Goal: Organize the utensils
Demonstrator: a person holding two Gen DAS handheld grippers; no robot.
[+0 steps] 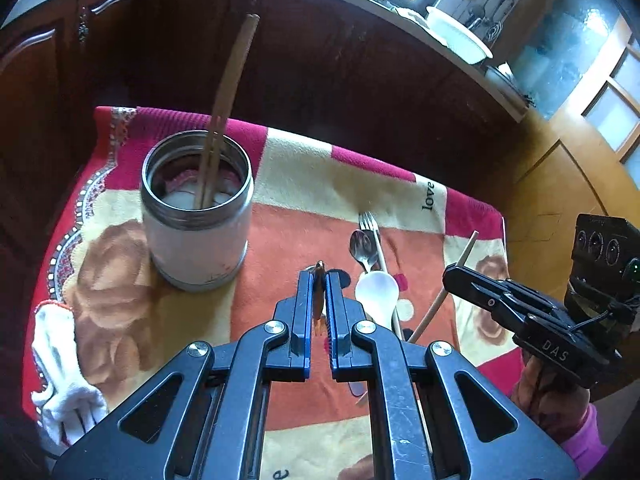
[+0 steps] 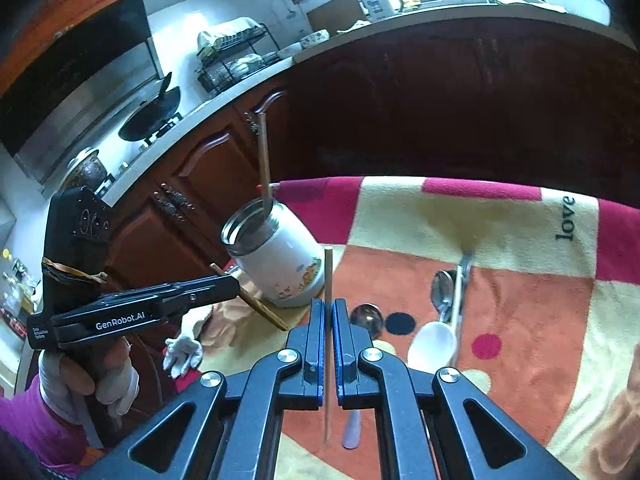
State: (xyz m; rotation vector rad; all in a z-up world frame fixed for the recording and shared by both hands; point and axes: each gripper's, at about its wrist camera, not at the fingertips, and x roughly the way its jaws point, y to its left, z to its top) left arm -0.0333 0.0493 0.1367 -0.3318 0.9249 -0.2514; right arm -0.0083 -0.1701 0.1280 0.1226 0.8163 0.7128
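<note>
A kitchen with dark wooden cabinets and a pale countertop lies behind a table covered by a fleece blanket in red, cream and orange, with the word "love" printed near its far edge.

On the blanket stands an open steel-rimmed white container with a pair of wooden chopsticks leaning upright inside it. To its right lie a metal fork, a metal spoon and a white ceramic spoon, close together. A white glove rests at the blanket's left edge.

The left tool has its jaws pressed together on a brown chopstick, seen edge-on between the blue pads in its own view; from the right wrist view the stick pokes out both sides of the tool, near the container.

The right tool is clamped on a pale wooden chopstick, which runs straight between its pads, above the blanket. A gloved hand in a pink sleeve grips the left tool's handle.
</note>
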